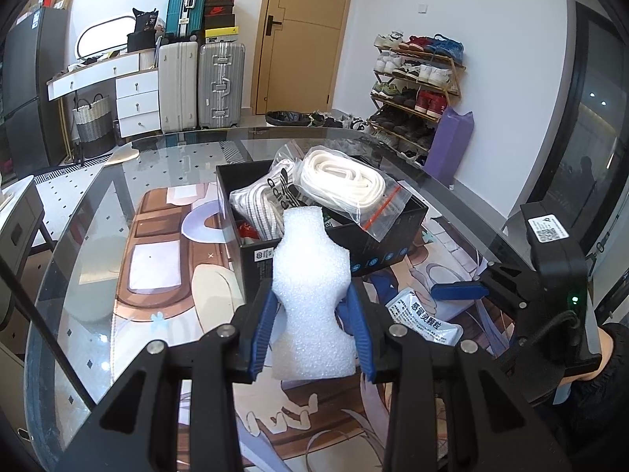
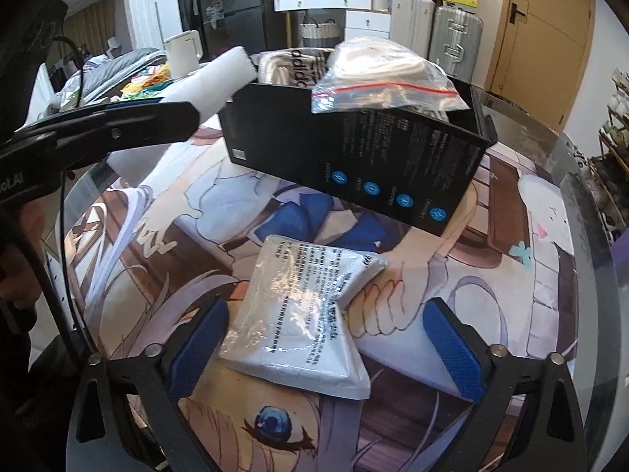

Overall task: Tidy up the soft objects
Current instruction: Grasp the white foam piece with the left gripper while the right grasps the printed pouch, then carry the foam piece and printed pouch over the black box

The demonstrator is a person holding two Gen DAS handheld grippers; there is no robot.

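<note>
My left gripper point(image 1: 312, 314) is shut on a white foam piece point(image 1: 312, 295) and holds it just in front of the black box point(image 1: 373, 251). The foam piece also shows in the right wrist view point(image 2: 212, 78), beside the box point(image 2: 354, 157). The box holds a bag of white laces point(image 1: 342, 181), striped adidas socks point(image 1: 263, 204) and other soft items. My right gripper point(image 2: 322, 342) is open, its blue pads either side of a white medicine pouch point(image 2: 302, 314) that lies on the printed mat point(image 2: 432, 306). The pouch also shows in the left wrist view point(image 1: 424, 316).
The glass table point(image 1: 98, 204) carries the printed mat. Behind it stand suitcases point(image 1: 220, 82), a white drawer unit point(image 1: 135, 98), a door and a shoe rack point(image 1: 416, 86). A white kettle point(image 2: 182, 53) and a pile of cloth lie at the far left in the right wrist view.
</note>
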